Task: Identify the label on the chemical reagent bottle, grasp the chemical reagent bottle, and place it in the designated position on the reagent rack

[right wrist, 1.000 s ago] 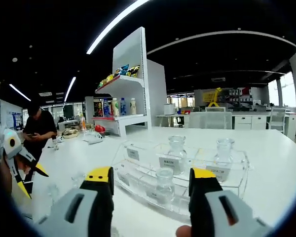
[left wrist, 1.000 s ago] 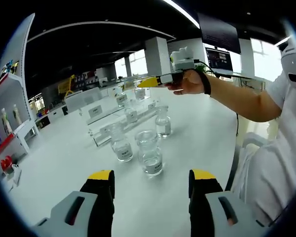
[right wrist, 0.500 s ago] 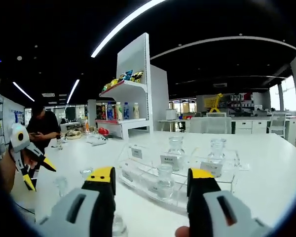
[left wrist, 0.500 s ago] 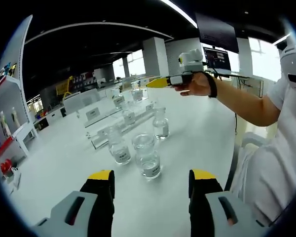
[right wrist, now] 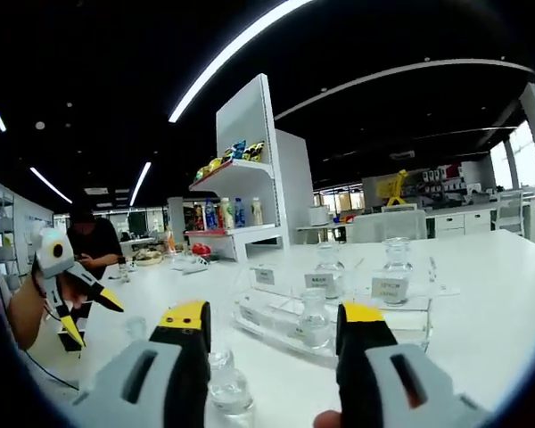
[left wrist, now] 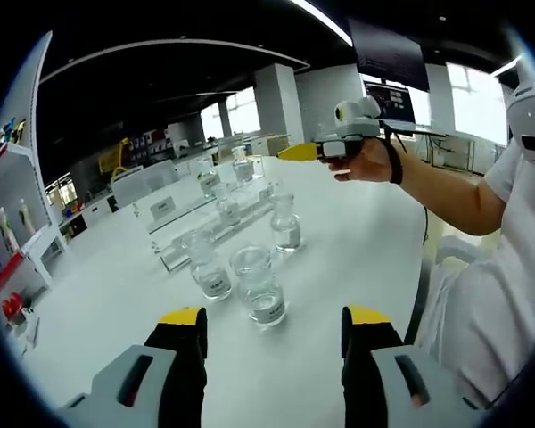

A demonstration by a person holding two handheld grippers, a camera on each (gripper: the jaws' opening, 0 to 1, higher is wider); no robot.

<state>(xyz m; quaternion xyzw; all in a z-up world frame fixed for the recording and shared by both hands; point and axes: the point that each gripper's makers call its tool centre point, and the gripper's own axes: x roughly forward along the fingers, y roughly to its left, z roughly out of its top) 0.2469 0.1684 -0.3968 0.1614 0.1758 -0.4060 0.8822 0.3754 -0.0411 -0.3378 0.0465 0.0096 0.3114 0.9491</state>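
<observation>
In the left gripper view, the left gripper [left wrist: 272,334] is hovering over the white table [left wrist: 366,232] with its yellow-tipped jaws spread wide and nothing between them. Straight ahead of the jaws, the nearest glass reagent bottle [left wrist: 259,287] is standing upright, a white label facing the camera. Just beyond it to the left a second bottle [left wrist: 208,270] is standing close by, and a third bottle [left wrist: 285,224] is sitting farther ahead, slightly right. Behind these, the clear acrylic reagent rack [left wrist: 205,214] is stretching away, carrying label cards and more bottles. Up and to the right, a person's hand is holding the right gripper [left wrist: 296,152] in the air above the table; its yellow tip is pointing left, and from this angle it is hard to judge how far its jaws are parted.

In the right gripper view, the right gripper [right wrist: 272,332] is showing its jaws wide apart and gripping nothing. Between and beyond them the reagent rack [right wrist: 339,308] is lying across the table, with a small bottle [right wrist: 315,317] in its front row and two taller bottles behind label cards. A bottle [right wrist: 225,385] is standing low beside the left jaw. Far left, the left gripper [right wrist: 87,314] is appearing with its jaws splayed. A white shelf unit [right wrist: 241,192] with colourful goods is rising behind.
</observation>
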